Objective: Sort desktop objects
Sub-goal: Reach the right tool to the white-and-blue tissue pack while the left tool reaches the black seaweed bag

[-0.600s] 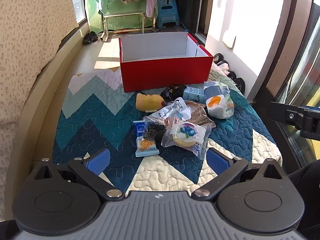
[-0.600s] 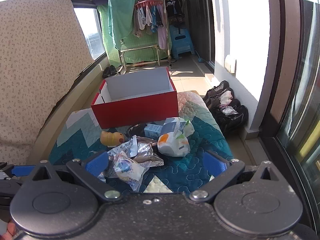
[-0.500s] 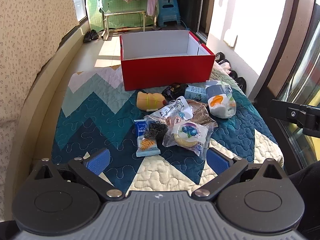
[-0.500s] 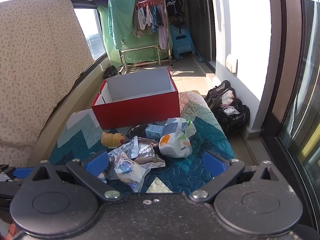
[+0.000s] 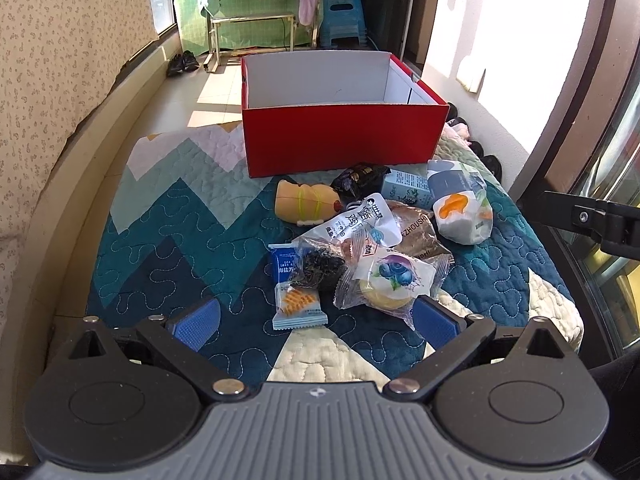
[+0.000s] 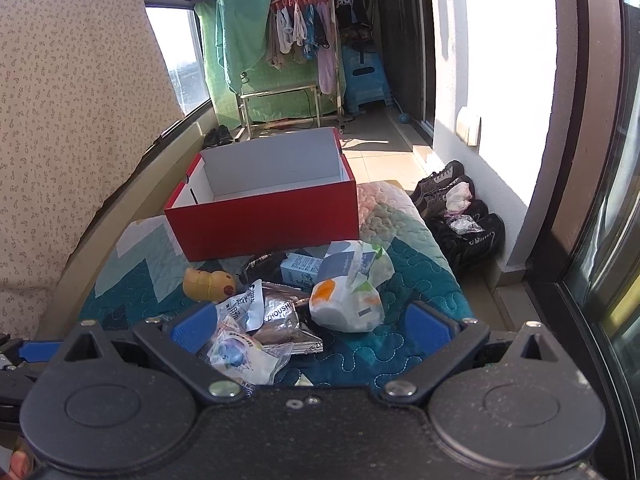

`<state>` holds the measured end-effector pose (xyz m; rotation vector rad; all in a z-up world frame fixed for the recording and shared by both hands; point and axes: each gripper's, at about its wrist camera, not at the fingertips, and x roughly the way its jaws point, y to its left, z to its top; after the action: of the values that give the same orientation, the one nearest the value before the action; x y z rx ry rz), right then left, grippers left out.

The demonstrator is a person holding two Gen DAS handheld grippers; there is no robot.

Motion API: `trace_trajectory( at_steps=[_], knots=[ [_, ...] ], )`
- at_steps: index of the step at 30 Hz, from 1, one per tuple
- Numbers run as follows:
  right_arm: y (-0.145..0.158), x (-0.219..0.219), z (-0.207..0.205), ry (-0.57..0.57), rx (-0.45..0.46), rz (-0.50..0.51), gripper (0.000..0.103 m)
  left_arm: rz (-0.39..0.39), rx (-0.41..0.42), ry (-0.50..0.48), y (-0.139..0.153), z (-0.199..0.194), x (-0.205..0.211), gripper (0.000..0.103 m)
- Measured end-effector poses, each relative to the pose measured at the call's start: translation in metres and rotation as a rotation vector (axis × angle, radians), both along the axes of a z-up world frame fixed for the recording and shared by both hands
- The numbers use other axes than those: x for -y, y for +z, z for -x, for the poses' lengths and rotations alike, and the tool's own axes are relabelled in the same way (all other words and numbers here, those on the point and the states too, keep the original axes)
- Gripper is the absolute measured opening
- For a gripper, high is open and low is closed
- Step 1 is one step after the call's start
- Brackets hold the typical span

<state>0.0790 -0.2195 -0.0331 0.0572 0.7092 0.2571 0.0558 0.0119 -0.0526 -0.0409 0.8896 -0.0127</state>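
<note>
Jaws on the left gripper (image 5: 316,322) are standing wide open, gripping nothing, hanging just above the quilt (image 5: 180,240) on the table. Ahead, one yellow toy (image 5: 304,204) is lying leftmost, then roughly eight snack packets (image 5: 360,248) are clustering, one blueberry cake packet (image 5: 390,280) nearest. One red box (image 5: 344,136) is sitting behind them, open-topped. Right gripper (image 6: 314,326) jaws are likewise gaping, touching nothing.
</note>
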Motion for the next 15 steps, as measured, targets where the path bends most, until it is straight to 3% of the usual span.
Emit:
trace_trajectory(
  at_steps=[15],
  knots=[
    [-0.05, -0.006, -0.078, -0.029, -0.072, 0.099, 0.1, -0.03, 0.01, -0.009, -0.044, -0.066, -0.009, 0.102]
  ],
)
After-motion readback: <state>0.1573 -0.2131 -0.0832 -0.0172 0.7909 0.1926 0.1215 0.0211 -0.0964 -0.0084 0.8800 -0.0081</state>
